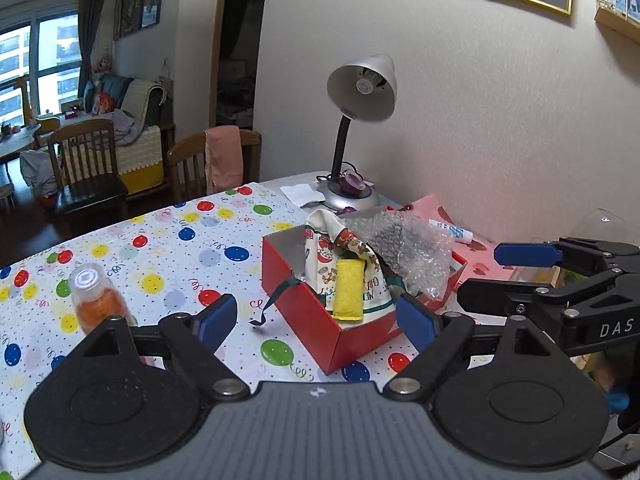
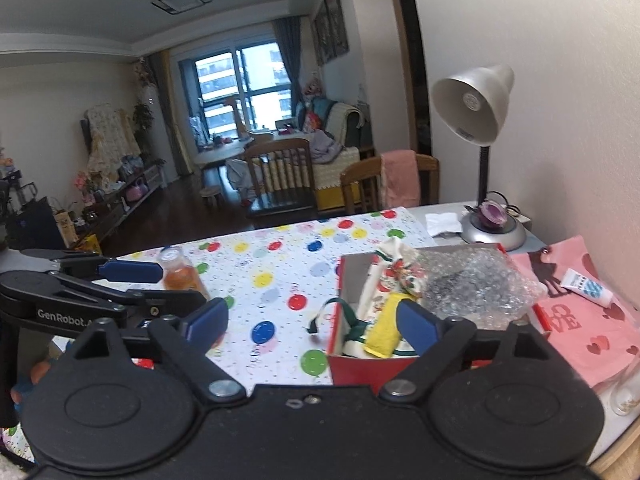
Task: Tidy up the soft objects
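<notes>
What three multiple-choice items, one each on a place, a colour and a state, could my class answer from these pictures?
1. Where is the yellow sponge?
A. In the red box
B. Under the lamp
C. On a chair

2. What colour are the gripper pads?
A. Green
B. Blue
C. White

3. How does the left gripper stand?
A. Shut on the sponge
B. Shut on the bottle
C. Open, holding nothing

Answers: 1 A, the sponge leans on the printed cloth inside the box. 2 B, both pads show blue. 3 C, its jaws stand wide apart with nothing pressed between them.
</notes>
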### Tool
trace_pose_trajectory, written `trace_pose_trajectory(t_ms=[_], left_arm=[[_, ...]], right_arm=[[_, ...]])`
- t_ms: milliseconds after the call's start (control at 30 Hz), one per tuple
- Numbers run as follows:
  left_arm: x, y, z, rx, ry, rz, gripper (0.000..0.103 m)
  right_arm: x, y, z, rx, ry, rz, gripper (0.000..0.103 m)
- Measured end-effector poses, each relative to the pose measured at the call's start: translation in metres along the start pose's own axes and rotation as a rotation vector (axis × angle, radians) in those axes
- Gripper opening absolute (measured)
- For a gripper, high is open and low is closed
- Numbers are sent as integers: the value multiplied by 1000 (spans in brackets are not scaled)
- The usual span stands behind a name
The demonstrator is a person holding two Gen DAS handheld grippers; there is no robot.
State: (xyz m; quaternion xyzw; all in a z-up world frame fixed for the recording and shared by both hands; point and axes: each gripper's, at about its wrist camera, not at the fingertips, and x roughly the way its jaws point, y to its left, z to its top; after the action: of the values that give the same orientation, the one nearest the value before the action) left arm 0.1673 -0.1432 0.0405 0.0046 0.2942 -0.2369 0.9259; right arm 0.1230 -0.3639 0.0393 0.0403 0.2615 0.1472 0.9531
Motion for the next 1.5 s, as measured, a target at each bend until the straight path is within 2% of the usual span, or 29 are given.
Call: trace_pose_trajectory(t_ms=[167, 367, 633, 1500], left_arm=[[-15, 2, -10, -21, -31, 12, 102], [-27, -2, -17, -30, -66, 48, 102], [-35, 3, -20, -74, -92, 37, 102], [-40, 9, -21, -88, -86, 62, 102]], right_arm=[[-6, 13, -2, -33, -35, 11, 102], [-7, 19, -6, -28, -52, 1, 103], [-8, 17, -8, -17, -54, -9, 103], [-4, 25, -13, 3, -43, 16, 103]])
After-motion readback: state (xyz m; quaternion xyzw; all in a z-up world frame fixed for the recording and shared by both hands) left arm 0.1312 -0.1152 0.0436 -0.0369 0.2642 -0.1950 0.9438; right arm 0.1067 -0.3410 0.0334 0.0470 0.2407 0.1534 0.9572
